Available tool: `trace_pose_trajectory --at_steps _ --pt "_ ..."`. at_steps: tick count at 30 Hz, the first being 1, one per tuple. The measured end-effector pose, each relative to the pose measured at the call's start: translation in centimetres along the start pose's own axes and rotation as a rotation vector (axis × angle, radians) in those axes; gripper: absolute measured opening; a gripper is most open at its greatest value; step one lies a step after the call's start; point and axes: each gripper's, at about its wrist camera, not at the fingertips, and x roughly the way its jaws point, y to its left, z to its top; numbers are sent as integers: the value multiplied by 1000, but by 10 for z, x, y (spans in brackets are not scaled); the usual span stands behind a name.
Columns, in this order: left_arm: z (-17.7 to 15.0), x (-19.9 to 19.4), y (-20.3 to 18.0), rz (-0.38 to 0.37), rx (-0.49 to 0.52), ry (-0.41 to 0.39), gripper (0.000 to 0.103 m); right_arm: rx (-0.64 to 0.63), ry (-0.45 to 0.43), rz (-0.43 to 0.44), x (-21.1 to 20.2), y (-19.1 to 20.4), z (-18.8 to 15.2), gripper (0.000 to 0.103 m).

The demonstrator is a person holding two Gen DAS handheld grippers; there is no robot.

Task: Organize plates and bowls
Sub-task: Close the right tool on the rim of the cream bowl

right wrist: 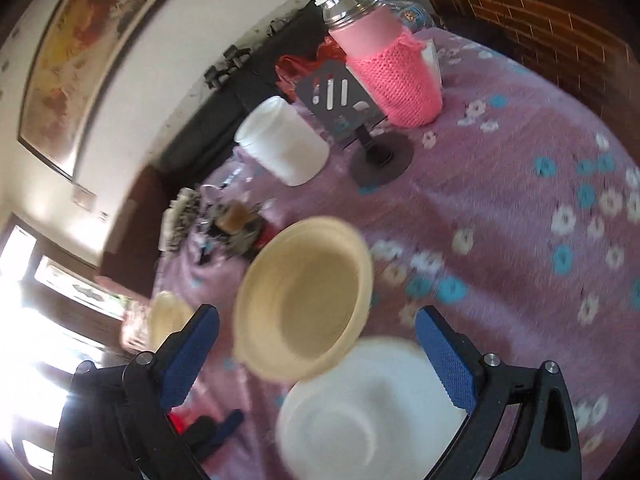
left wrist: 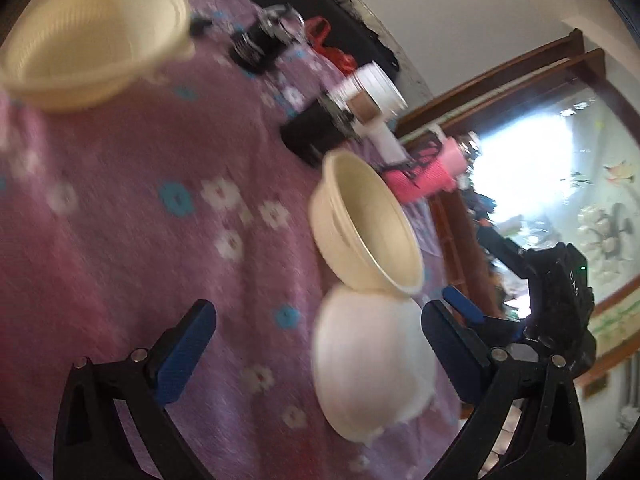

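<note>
On the purple flowered cloth a cream bowl touches a white bowl just below it. A third cream bowl sits apart at the top left. My left gripper is open, with the white bowl between its blue fingers, close to the right one. A blue fingertip of my right gripper shows beside that bowl. In the right wrist view, my right gripper is open above the cream bowl and the white bowl. The far cream bowl lies at the left.
A bottle in a pink knitted sleeve, a white jar and a black stand with a round base are at the back of the table. Dark clutter lies behind the bowls. A framed picture hangs past the table edge.
</note>
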Motion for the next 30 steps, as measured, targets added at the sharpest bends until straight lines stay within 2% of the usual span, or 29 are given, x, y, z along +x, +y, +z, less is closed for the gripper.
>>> trace_pose_trajectory --at_steps 5,8,10,14,16,19,22,24,26,30 --pt "29 17 -8 71 3 32 102 -4 38 -4 19 -8 3 98" --pt "37 31 -2 72 -35 37 100 -16 71 -11 29 -12 0 97" --pt "39 40 1 70 -31 49 93 -35 87 -30 34 -13 0 97" --pt "40 48 -3 75 35 33 91 -55 115 -44 45 -14 4 96" --pt "41 49 -3 70 44 32 91 -61 128 -47 51 -14 5 93" --pt "40 46 -4 62 61 32 91 -73 167 -48 64 -11 6 81" --pt "41 46 -3 48 55 31 91 -83 205 -46 75 -8 4 64" --pt "42 44 0 31 42 31 91 -112 230 -56 79 -5 0 39" --pt "42 42 2 20 33 30 91 -133 233 -67 80 -2 -2 25" --pt "42 42 4 12 29 26 90 -197 228 -84 75 8 -7 23"
